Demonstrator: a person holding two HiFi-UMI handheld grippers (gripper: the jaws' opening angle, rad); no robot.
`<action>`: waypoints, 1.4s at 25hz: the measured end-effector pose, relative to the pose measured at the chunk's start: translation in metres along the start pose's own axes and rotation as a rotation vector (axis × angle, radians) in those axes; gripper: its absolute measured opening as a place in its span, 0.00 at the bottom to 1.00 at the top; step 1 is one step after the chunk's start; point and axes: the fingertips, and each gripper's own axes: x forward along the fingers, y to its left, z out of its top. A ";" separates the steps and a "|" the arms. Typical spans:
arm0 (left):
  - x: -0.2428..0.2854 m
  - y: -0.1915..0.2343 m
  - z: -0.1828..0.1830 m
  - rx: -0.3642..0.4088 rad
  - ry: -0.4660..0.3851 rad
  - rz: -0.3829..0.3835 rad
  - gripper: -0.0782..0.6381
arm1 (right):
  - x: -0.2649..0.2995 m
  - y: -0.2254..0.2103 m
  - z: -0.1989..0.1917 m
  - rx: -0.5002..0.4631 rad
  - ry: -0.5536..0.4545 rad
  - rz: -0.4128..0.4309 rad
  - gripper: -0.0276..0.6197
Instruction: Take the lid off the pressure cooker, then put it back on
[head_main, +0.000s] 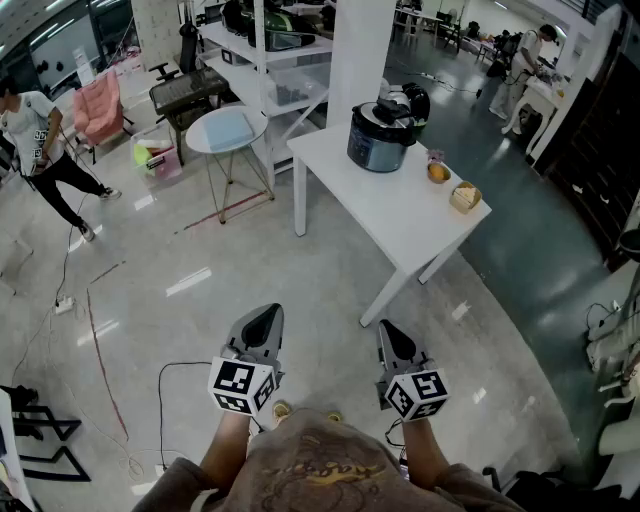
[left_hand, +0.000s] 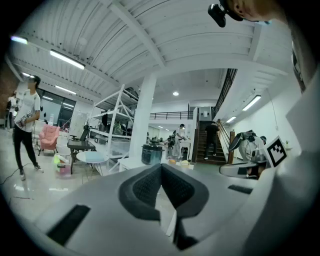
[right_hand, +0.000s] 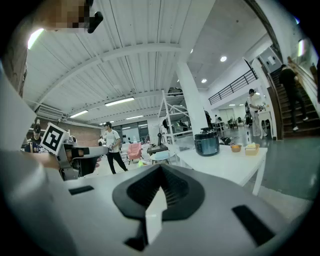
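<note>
I hold my left tongs (head_main: 263, 318) and my right tongs (head_main: 390, 333) low in front of me above the floor, each pressed together with nothing between its jaws, both aimed toward the white worktop (head_main: 400, 220). The pressure cooker (head_main: 379, 138) stands well apart from both tongs at the far end of that worktop, its lid (head_main: 390, 110) sitting on it. A small bowl (head_main: 438, 173) and a pale container (head_main: 465, 197) rest near the cooker, on the worktop's right side.
</note>
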 end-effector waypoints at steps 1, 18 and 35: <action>0.001 0.002 0.001 0.000 0.000 -0.002 0.11 | 0.002 0.001 0.000 -0.001 0.001 -0.003 0.03; 0.000 0.047 0.003 0.032 0.008 -0.070 0.11 | 0.039 0.034 -0.008 0.030 0.003 -0.050 0.03; 0.028 0.085 0.003 0.027 -0.004 -0.125 0.11 | 0.091 0.049 -0.005 0.019 -0.002 -0.052 0.03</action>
